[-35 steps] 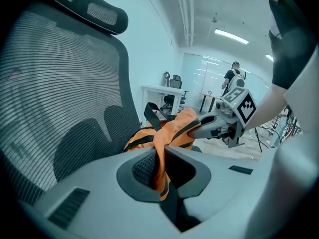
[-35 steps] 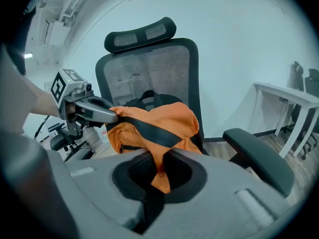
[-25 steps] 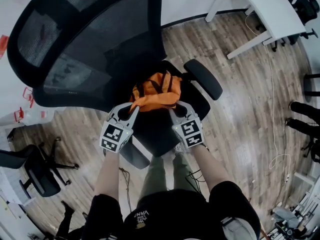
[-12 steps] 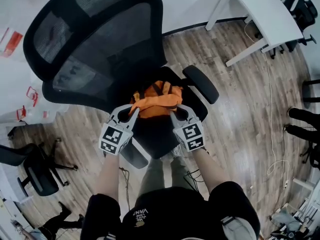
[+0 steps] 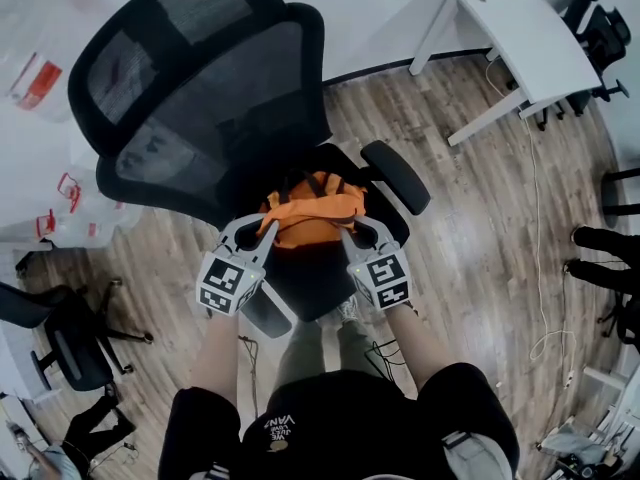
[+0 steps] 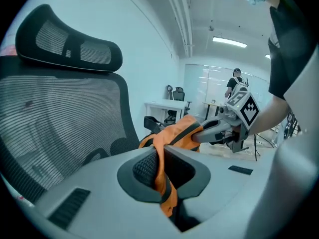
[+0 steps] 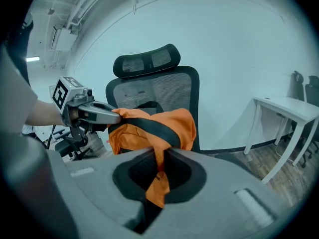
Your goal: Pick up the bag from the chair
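1. Left gripper (image 5: 266,228): my jaws are nearly closed, clamping a fold of orange fabric with a black strap edge. The left gripper view shows the fold pinched between the pads and hanging below them.

2. Right gripper (image 5: 349,231): my jaws are equally narrow, pinching a second fold of the same fabric. The right gripper view shows an orange tail of it hanging down through the jaw gap.

3. Bag (image 5: 311,211): orange with black straps. It is held by both grippers and its top edge is stretched between them. It hangs over the seat of the chair (image 5: 205,88), in front of the mesh backrest and below the headrest. No view shows whether its underside touches the seat or clears it.

4. Gripper positions: both are at the front edge of the chair seat, one at each end of the bag, pointing toward the backrest. The right gripper is just beside the chair's armrest (image 5: 396,176).

5. Surroundings: a white desk (image 5: 515,33) stands well apart from the chair, beyond that armrest, on the wood floor (image 5: 480,228).
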The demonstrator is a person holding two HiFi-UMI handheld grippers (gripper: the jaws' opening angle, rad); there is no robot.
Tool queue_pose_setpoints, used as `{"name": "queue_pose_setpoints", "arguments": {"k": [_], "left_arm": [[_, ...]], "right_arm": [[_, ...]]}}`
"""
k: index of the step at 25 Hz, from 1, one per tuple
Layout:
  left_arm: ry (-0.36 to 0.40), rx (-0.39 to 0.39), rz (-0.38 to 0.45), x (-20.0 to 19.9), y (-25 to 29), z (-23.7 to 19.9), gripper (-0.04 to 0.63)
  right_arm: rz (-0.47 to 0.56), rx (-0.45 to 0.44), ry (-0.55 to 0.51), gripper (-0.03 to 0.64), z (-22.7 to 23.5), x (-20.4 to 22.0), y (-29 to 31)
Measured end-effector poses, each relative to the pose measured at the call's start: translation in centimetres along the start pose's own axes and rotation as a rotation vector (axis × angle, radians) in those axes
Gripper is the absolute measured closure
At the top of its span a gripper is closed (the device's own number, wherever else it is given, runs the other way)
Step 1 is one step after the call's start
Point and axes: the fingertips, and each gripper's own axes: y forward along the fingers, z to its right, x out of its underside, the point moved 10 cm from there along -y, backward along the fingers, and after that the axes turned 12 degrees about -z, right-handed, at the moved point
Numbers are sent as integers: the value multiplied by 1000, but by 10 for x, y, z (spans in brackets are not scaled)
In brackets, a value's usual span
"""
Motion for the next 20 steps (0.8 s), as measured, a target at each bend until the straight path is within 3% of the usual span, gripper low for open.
{"name": "queue_pose_setpoints", "arguments": {"k": [20], "left_arm": [[21, -74, 95, -49, -55, 20, 571]], "right_arm": [[103, 3, -45, 606, -12, -46, -57]]}}
